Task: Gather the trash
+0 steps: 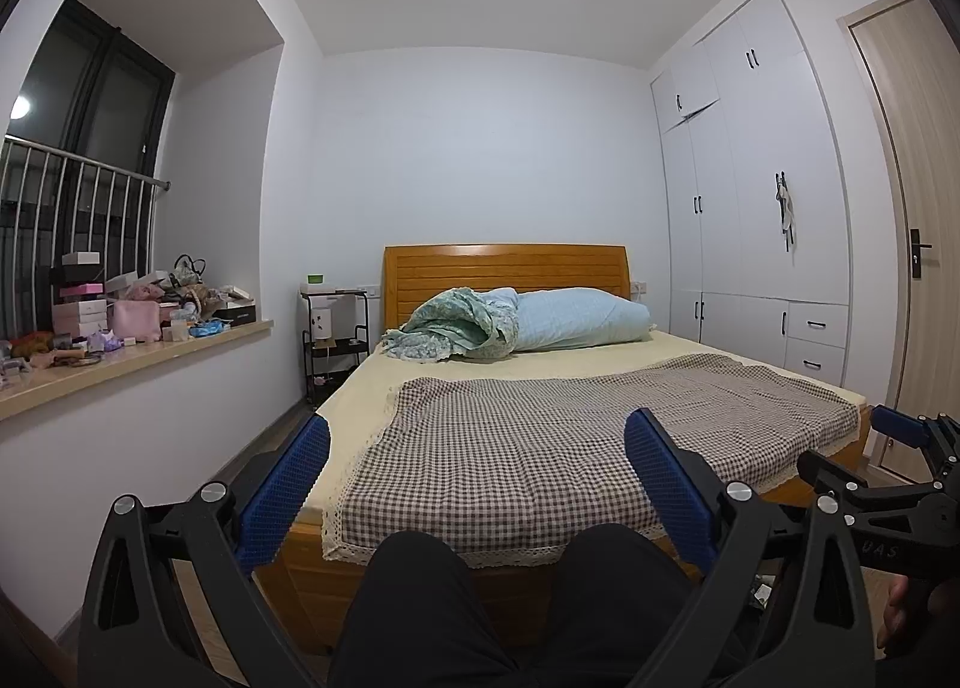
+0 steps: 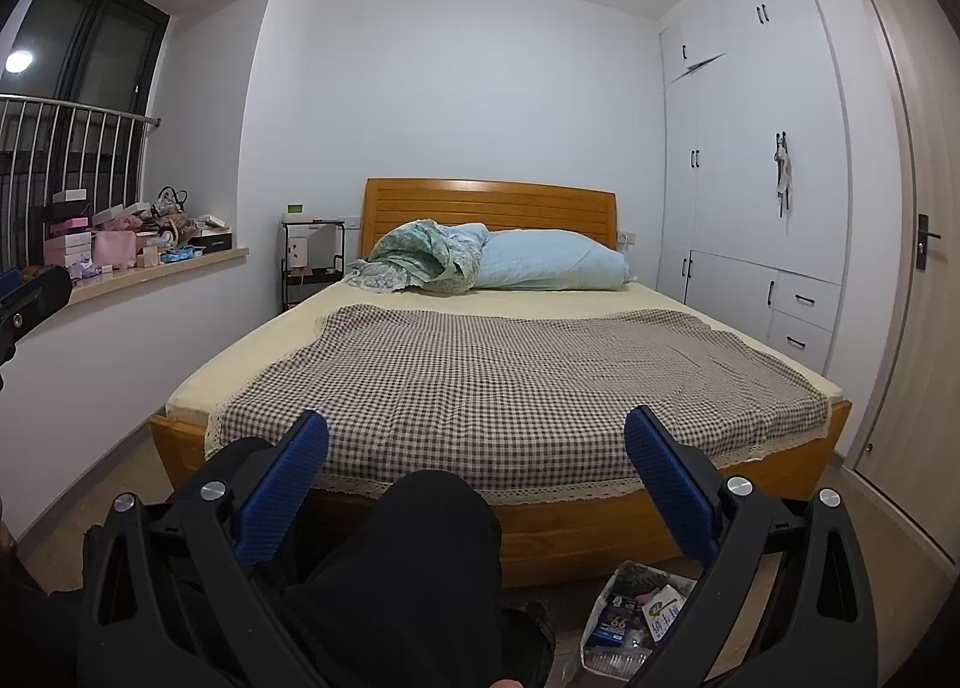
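Trash point(image 2: 636, 616) lies on floor at foot of bed point(image 2: 516, 376), low and right of right gripper point(image 2: 477, 442), nearer that hand. Both sets of fingers spread, empty; left gripper point(image 1: 477, 442) aims over bed. Tip your right gripper down-right.

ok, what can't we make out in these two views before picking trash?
- Clear plastic bag of packaging trash, right wrist view: partly behind the right tongs, cut by the bottom edge.
- Floor at the bed's foot, both views: hidden by the black trouser legs.
- Cluttered windowsill boxes: too small to sort.
- Left tongs: open, empty.
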### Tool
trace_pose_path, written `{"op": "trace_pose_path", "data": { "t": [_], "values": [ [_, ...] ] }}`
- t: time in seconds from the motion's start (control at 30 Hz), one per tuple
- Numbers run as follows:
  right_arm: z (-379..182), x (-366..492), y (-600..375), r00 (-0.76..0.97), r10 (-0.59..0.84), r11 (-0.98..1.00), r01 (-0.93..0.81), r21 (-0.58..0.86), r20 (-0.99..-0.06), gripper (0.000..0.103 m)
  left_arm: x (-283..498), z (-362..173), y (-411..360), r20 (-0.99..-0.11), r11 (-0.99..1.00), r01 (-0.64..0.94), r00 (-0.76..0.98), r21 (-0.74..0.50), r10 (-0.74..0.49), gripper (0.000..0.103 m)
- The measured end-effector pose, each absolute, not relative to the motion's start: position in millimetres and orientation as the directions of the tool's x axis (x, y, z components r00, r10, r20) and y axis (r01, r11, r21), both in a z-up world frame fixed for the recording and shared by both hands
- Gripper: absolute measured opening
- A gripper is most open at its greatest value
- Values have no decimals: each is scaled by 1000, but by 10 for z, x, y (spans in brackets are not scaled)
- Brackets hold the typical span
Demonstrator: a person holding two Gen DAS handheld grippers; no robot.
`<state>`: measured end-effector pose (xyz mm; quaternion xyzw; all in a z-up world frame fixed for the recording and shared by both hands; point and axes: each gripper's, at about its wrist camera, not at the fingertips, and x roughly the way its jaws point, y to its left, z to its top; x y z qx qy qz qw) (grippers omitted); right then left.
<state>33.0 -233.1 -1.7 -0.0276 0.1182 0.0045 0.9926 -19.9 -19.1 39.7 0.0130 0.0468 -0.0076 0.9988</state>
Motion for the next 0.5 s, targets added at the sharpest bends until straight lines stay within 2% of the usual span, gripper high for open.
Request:
{"op": "trace_pose_path", "data": {
  "t": [0.5],
  "values": [
    [15, 309, -2412, 972, 1, 999, -12, -44, -235, 95, -208, 405, -190, -90, 1000, 13, 996, 26, -10, 95]
  ]
}}
